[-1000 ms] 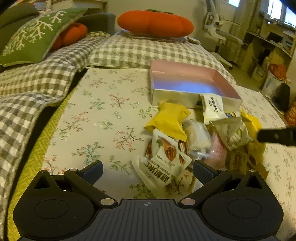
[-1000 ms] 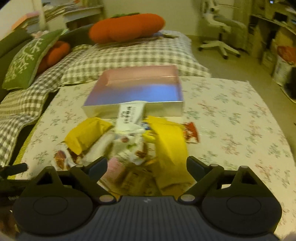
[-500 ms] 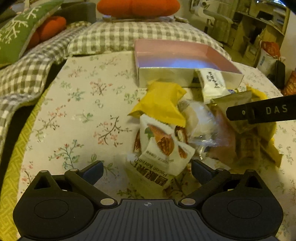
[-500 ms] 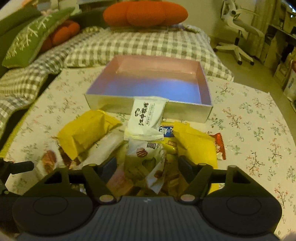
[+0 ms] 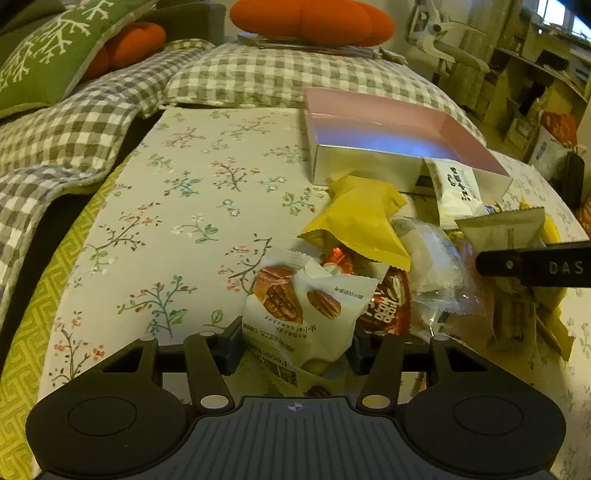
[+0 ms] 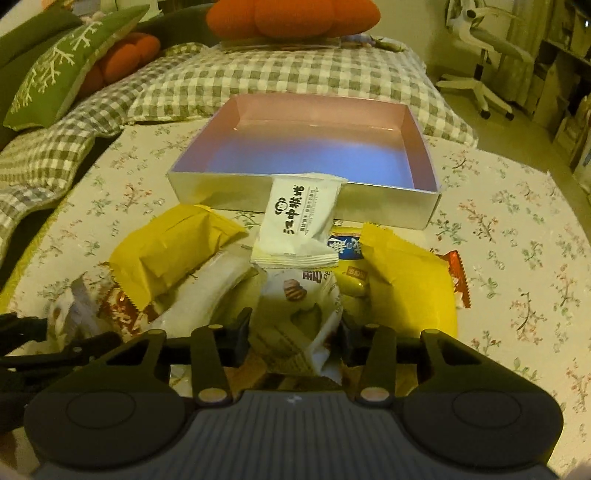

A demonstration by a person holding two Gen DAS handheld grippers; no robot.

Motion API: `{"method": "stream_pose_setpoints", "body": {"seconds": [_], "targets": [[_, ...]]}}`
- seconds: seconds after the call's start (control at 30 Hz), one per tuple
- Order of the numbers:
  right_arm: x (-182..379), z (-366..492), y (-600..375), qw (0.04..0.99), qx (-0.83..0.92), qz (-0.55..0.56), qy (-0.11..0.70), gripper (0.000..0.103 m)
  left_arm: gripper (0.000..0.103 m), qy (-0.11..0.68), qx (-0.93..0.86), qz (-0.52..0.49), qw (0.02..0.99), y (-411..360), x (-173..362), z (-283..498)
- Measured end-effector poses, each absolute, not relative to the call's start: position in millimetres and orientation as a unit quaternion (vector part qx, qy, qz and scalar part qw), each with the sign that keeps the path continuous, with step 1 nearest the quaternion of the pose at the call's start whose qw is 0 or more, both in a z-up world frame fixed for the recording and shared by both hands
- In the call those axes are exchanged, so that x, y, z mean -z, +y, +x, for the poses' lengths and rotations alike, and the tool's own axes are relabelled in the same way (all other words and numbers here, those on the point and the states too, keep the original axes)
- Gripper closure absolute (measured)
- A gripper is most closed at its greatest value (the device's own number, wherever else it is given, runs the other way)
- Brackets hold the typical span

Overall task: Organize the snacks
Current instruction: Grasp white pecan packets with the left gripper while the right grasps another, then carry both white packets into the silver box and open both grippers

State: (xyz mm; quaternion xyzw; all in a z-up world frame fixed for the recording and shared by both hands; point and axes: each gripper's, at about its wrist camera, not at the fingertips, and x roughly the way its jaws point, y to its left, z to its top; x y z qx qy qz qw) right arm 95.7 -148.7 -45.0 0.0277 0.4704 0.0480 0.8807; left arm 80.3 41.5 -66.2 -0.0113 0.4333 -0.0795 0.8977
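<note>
Closing both at once, we have the left tool (image 5: 297,345) clamped on the pecan packet (image 5: 303,314) and the right tool (image 6: 295,334) clamped on a beige packet (image 6: 295,306), bound for the pink box (image 6: 314,147).

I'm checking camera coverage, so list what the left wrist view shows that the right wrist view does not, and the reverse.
Only the left wrist view shows the left gripper, whose jaws have just been closing, pressed on the white pecan-print snack packet, and a cluttered wooden shelf.

Only the right wrist view shows the right gripper, also just closing, pinching a white crinkled snack packet, and the whole bare inside of the shallow pink box.

Both show that box, the snack pile and the orange pumpkin-shaped cushion.
</note>
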Motion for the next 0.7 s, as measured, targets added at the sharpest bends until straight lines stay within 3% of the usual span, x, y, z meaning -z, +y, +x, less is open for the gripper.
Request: {"method": "stream_pose_setpoints", "body": {"seconds": [0.4, 0.7], "targets": [[23.3, 87.4, -165.3, 0.889, -0.067, 0.066, 0.448, 0.062, 0.053, 0.406, 0.058, -0.058, 0.91, 56.8, 38.4, 76.2], [1.8, 101.5, -185.0, 0.899, -0.082, 0.108, 0.417, 0.062, 0.052, 0.384, 0.073, -0.096, 0.915, 55.2, 5.7, 118.6]]}}
